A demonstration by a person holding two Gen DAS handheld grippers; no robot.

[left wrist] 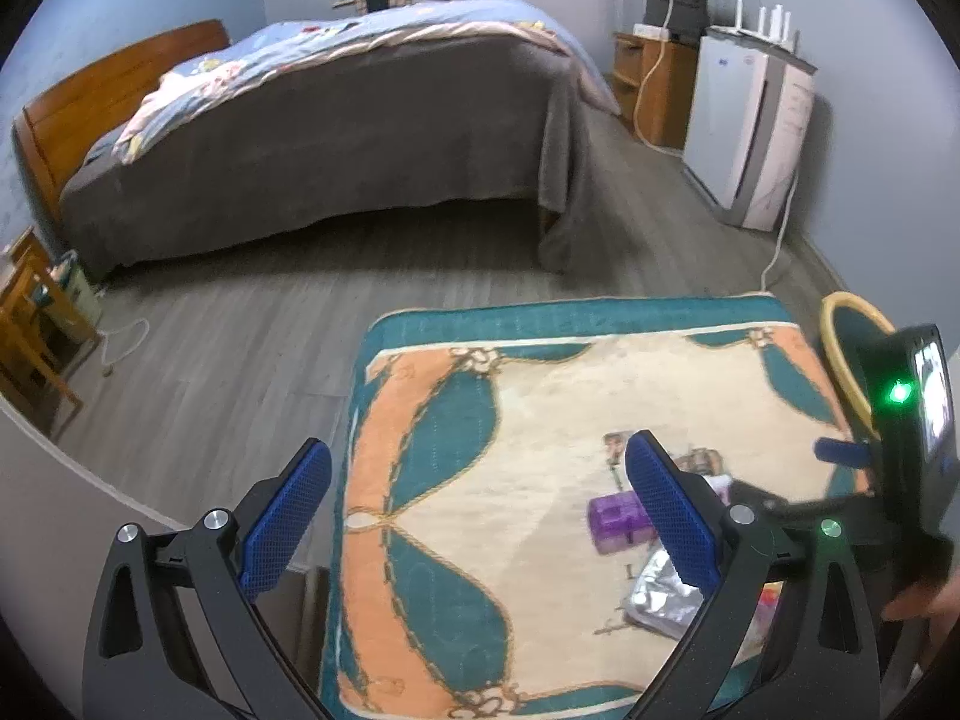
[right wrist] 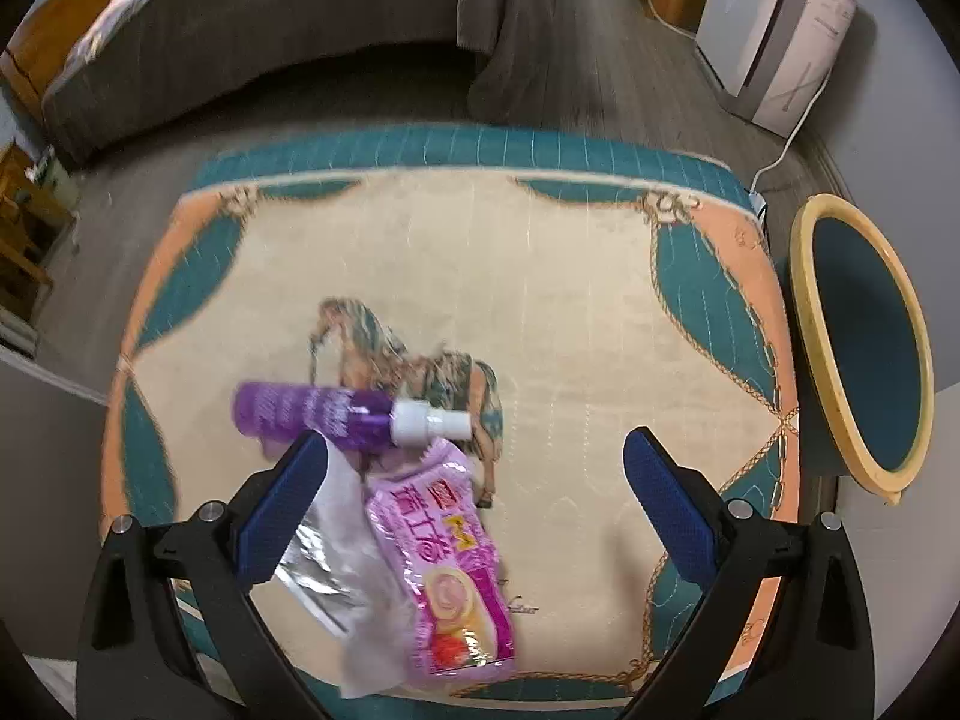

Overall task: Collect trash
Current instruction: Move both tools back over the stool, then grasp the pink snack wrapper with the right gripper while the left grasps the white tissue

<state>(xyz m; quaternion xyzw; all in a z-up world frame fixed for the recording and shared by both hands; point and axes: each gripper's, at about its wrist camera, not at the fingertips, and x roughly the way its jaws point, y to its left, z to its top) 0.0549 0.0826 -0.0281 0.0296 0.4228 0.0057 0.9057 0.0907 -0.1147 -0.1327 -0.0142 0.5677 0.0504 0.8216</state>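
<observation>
A: Right gripper [right wrist: 474, 495], jaws spread wide, nothing between them. It hangs above the pink snack wrapper [right wrist: 447, 564], which lies flat on the patterned blanket [right wrist: 540, 276].

B: And the left?

A: Left gripper [left wrist: 477, 510], also wide and empty, off toward the near left of the blanket, with bare cloth under it.

B: What trash lies out?

A: Three pieces, clustered. The pink wrapper; a silver foil packet [right wrist: 318, 564] tucked partly under its left edge, touching it; a purple bottle [right wrist: 312, 414] with a white cap on its side just beyond both, touching or nearly so.

B: Receptacle?

A: Yellow-rimmed bin [right wrist: 864, 336], dark blue inside, standing beside the blanket's right edge. I see nothing in it, though only part of the interior shows.

B: Progress, then?

A: My reading: barely begun. All visible pieces are uncollected, none gripped. The wrapper looks the likeliest first pick.
</observation>
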